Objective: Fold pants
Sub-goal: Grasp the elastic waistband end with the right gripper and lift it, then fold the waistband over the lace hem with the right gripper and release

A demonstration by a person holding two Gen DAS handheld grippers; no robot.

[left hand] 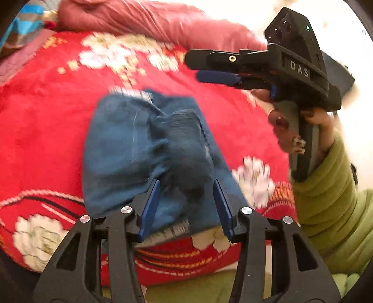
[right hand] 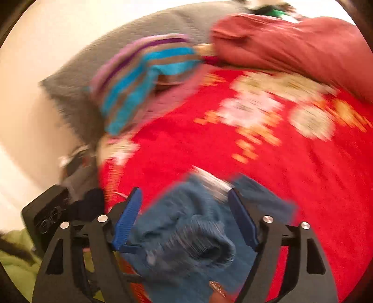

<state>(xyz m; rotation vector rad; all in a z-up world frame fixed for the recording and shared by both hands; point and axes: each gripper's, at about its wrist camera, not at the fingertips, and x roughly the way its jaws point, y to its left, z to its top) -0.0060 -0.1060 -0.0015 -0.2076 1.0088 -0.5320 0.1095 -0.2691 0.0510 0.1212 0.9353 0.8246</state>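
Found the pants (left hand: 144,149), blue denim, folded into a thick, rumpled bundle on the bed, lying on a red blanket (left hand: 46,116) patterned with white flowers. Saw a pale striped edge at the far end of the bundle and a puckered, gathered ridge across its middle.

Saw the left claw (left hand: 186,184) hanging over the near end of the pants and pointing down at them, its blue pads (left hand: 150,207) partly apart. Noted denim showing in the gap between the pads but no pad pressing on it, so nothing held there.

Saw the right claw (right hand: 185,191) spread wide over the same bundle, both pads clear of the cloth and empty. From the left wrist view, caught it from the side, up in the air to the right of the pants, above the blanket and apart from the denim. Noted a hand (left hand: 293,125) wrapped round its grey handle and a green ribbed sleeve (left hand: 326,186) behind the wrist.

Made out a pinkish-red quilt (left hand: 151,21) bunched along the far edge of the bed, a crumpled cloth striped in turquoise, brown and purple (right hand: 139,77) beside it, and a grey pillow (right hand: 93,58) behind that against a pale wall. Could not read finer detail on the blanket or the pants: both views badly smeared by blur.
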